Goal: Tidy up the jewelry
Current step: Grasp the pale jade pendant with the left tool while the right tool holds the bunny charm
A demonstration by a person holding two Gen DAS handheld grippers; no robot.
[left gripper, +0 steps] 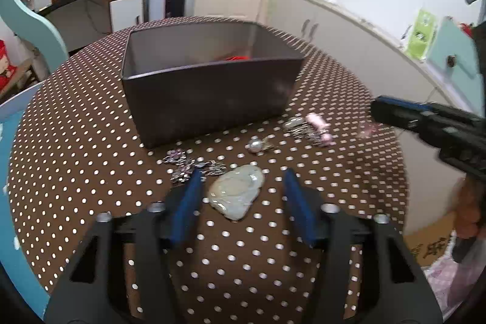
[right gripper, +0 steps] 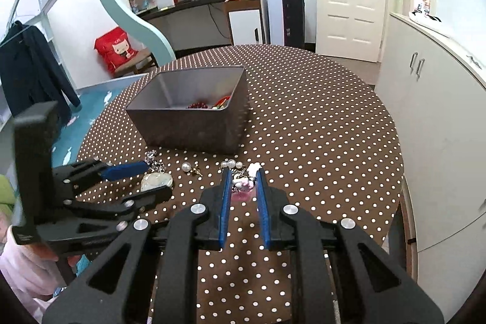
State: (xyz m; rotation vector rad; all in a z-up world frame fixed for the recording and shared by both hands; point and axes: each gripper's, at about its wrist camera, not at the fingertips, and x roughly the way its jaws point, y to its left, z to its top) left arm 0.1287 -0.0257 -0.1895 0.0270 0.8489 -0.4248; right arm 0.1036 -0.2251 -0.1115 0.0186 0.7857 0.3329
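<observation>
Left tool [left gripper: 241,181] straddles pale pendant [left gripper: 235,192], pads clear of it.

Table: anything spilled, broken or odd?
Nothing broken or spilled. Some jewelry already lies in the grey box; the jade pendant, pearl earring, chain and pink charm lie loose on the table in front of it, awaiting sorting.
</observation>
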